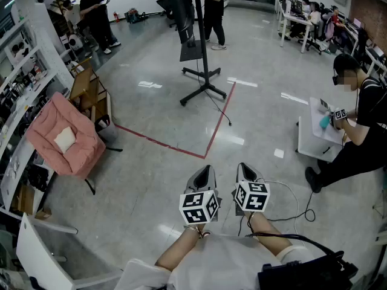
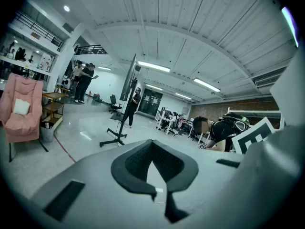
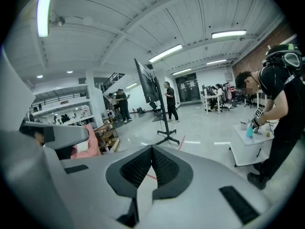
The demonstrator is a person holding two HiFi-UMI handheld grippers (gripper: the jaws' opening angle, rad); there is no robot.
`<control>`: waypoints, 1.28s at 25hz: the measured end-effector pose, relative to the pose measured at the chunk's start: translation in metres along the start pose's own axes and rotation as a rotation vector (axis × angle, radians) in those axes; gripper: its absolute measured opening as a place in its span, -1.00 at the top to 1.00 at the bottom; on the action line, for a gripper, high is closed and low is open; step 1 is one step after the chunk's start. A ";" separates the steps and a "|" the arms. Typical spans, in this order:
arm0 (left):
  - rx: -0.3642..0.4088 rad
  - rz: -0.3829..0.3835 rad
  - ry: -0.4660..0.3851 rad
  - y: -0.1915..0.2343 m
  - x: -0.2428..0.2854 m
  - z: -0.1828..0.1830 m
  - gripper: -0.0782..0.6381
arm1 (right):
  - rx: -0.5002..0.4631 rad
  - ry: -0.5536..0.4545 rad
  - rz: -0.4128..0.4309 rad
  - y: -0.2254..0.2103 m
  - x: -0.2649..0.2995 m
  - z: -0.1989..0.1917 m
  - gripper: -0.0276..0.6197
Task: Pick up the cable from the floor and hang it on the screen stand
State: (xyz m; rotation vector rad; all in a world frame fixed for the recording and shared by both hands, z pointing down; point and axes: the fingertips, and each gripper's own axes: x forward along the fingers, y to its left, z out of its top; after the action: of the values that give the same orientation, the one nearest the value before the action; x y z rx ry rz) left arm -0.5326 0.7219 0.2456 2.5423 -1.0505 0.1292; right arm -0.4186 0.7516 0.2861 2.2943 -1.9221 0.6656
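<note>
The screen stand (image 1: 201, 53) is a black pole on a splayed base, far ahead on the grey floor; it also shows in the left gripper view (image 2: 122, 109) and the right gripper view (image 3: 160, 109). A thin cable (image 1: 297, 199) lies looped on the floor just right of my right gripper, ending in a dark bundle. My left gripper (image 1: 207, 168) and right gripper (image 1: 243, 166) are held side by side, close to my body and well above the floor. Both are shut with nothing between the jaws, as each gripper's own view, left (image 2: 152, 145) and right (image 3: 152, 150), confirms.
A pink padded chair (image 1: 63, 138) and a wooden shelf (image 1: 91, 95) stand at the left. Red tape (image 1: 181, 150) marks the floor ahead. At the right, a person in black (image 1: 363, 125) bends over a low white table (image 1: 314, 139). More people stand at the back.
</note>
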 end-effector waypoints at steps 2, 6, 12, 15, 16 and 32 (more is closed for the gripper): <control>-0.003 -0.001 0.003 0.002 0.005 0.003 0.77 | -0.003 0.004 0.001 0.001 0.005 0.002 0.86; -0.008 -0.003 0.007 0.011 0.015 0.005 0.77 | -0.008 0.014 -0.004 0.002 0.017 0.002 0.86; -0.013 0.005 0.013 0.033 0.029 0.009 0.77 | -0.002 0.005 -0.018 0.003 0.039 0.006 0.86; -0.009 0.009 0.019 0.048 0.035 0.011 0.77 | 0.009 -0.005 -0.034 0.002 0.053 0.010 0.86; -0.008 0.008 0.023 0.053 0.037 0.012 0.77 | 0.009 -0.004 -0.042 0.000 0.057 0.010 0.85; -0.008 -0.034 0.073 0.083 0.084 0.012 0.77 | 0.063 0.047 -0.161 -0.038 0.094 0.003 0.86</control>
State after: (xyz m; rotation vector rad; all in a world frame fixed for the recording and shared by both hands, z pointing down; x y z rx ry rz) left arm -0.5307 0.6082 0.2793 2.5270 -0.9780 0.2066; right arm -0.3705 0.6722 0.3266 2.4151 -1.6977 0.7637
